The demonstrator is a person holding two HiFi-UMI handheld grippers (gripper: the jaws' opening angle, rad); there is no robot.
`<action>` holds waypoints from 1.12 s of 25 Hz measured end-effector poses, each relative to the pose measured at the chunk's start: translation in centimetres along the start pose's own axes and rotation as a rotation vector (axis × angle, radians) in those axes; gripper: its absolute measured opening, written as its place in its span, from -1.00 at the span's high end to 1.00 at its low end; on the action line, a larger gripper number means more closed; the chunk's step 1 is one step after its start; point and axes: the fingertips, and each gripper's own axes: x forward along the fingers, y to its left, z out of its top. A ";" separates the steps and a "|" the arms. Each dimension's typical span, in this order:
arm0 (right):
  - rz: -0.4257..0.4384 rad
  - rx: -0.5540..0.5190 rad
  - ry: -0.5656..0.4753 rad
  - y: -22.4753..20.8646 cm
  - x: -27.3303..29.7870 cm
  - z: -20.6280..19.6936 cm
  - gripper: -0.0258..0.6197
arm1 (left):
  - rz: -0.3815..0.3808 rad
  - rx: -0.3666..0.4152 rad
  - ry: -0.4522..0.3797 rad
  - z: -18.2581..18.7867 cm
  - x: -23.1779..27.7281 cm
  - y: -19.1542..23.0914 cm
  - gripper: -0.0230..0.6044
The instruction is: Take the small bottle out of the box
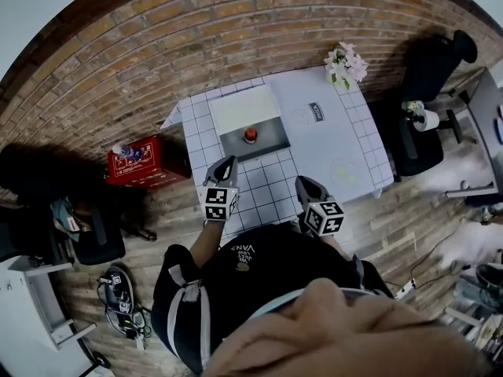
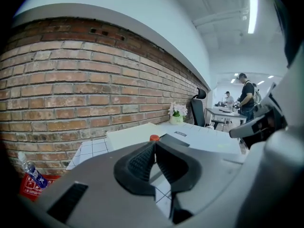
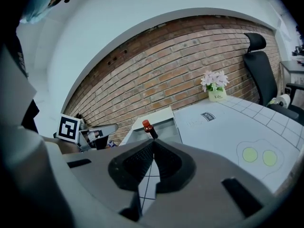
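A small dark bottle with a red cap (image 1: 251, 135) stands upright inside the open grey box with a white lid (image 1: 271, 138). The box is near the far left corner of the white-tiled table (image 1: 330, 151). The left gripper (image 1: 225, 161) and the right gripper (image 1: 302, 181) hover over the table's near edge, short of the box. Both are clenched on nothing. A pot of pale flowers (image 1: 344, 65) sits at the far right corner.

1 sm. bottle (image 1: 251, 135), 1 box (image 1: 269, 138), 1 table (image 1: 330, 148), 1 flower pot (image 1: 344, 67), 1 red crate (image 1: 145, 162), 2 hand-held grippers (image 1: 228, 160) (image 1: 303, 181)
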 end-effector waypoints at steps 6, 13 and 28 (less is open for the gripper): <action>0.036 -0.025 0.027 -1.8 0.5 1.1 0.91 | 0.041 -0.011 -0.003 0.7 3.0 -0.1 0.89; 0.041 -0.035 0.042 -3.8 0.5 1.9 0.91 | 0.048 -0.014 0.036 -0.1 6.0 -0.3 0.78; 0.022 -0.026 0.041 -6.3 0.4 2.9 0.91 | 0.052 -0.069 0.239 -3.2 11.3 -0.3 0.06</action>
